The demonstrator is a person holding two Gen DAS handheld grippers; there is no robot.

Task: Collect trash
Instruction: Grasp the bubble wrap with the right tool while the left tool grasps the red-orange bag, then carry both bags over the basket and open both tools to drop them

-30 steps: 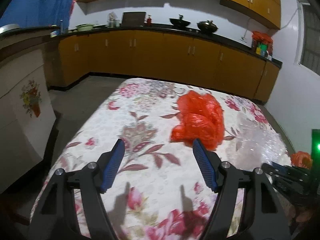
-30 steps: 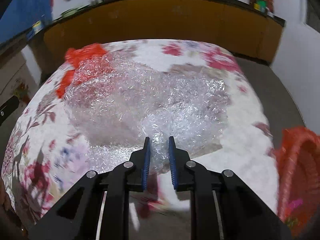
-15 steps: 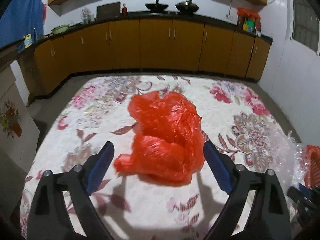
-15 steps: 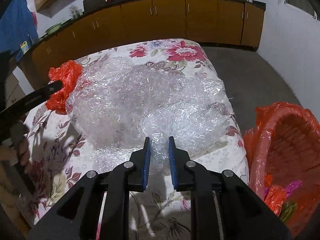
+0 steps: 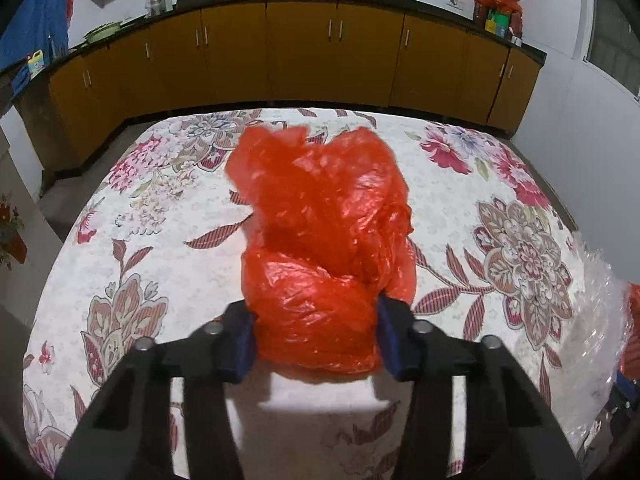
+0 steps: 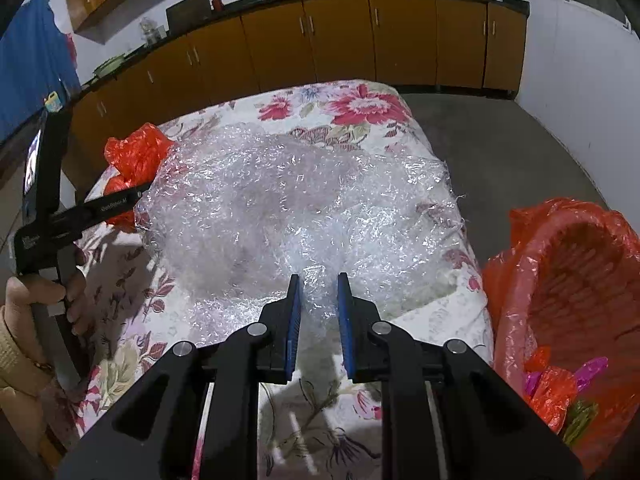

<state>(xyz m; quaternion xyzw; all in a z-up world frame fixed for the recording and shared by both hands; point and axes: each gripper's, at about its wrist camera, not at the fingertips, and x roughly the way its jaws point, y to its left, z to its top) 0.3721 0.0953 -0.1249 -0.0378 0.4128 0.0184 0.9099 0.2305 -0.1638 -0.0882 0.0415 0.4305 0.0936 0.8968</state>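
You are in a kitchen lined with orange-brown cabinets (image 5: 332,60) under a dark countertop, working over a table (image 5: 160,240) covered in a floral cloth.

Your left hand-held gripper (image 5: 316,336) has just been closing its jaws, and the crumpled red plastic bag (image 5: 324,240) sits between them. The blue pads (image 5: 242,344) press into the bag's lower bulge on both sides, so it reads as a grasp on the bag. Most of the bag rises beyond the fingertips, still resting on the cloth near the middle of the table.

Your right hand-held gripper (image 6: 318,320) is clenched narrowly on the near edge of a large sheet of clear bubble wrap (image 6: 300,208). The wrap spreads across the table's right end, and its far left corner lies beside the red bag. Whether the wrap overlaps the bag there is hard to tell through the plastic.

Just beside the table on your right stands a pink basket (image 6: 568,280) lined with a red bag, with bits of coloured trash (image 6: 560,392) lying in its bottom.

In the right wrist view your left hand (image 6: 44,296) grips the handle of the other tool.
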